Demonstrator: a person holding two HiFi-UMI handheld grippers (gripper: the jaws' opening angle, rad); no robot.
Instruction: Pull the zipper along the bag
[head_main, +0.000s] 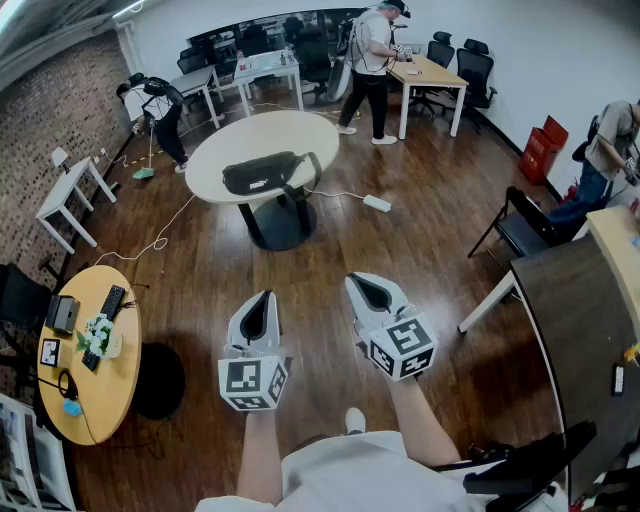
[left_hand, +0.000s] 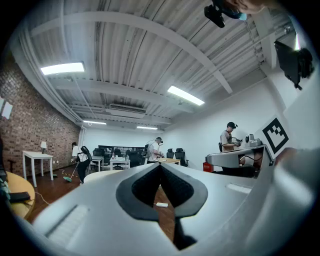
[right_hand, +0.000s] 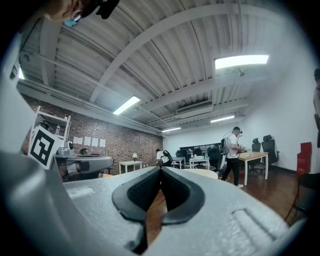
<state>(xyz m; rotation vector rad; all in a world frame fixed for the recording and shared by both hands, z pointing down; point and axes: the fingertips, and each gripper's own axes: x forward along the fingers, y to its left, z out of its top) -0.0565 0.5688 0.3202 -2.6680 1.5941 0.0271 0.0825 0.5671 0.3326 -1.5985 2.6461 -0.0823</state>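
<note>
A black bag (head_main: 262, 172) lies on a round cream table (head_main: 215, 155) well ahead of me, across open wooden floor. My left gripper (head_main: 266, 296) and my right gripper (head_main: 352, 279) are held level side by side, far short of the table. Both have their tips touching and hold nothing. In the left gripper view the left gripper (left_hand: 160, 165) is shut, with the table's edge (left_hand: 100, 175) showing low behind it. In the right gripper view the right gripper (right_hand: 160, 169) is shut too. The bag's zipper is too far off to make out.
A white power strip (head_main: 377, 203) and cable lie on the floor right of the table. A small round wooden table (head_main: 110, 375) stands at my left, a dark desk (head_main: 570, 320) and black chair (head_main: 525, 230) at my right. Several people work at the room's edges.
</note>
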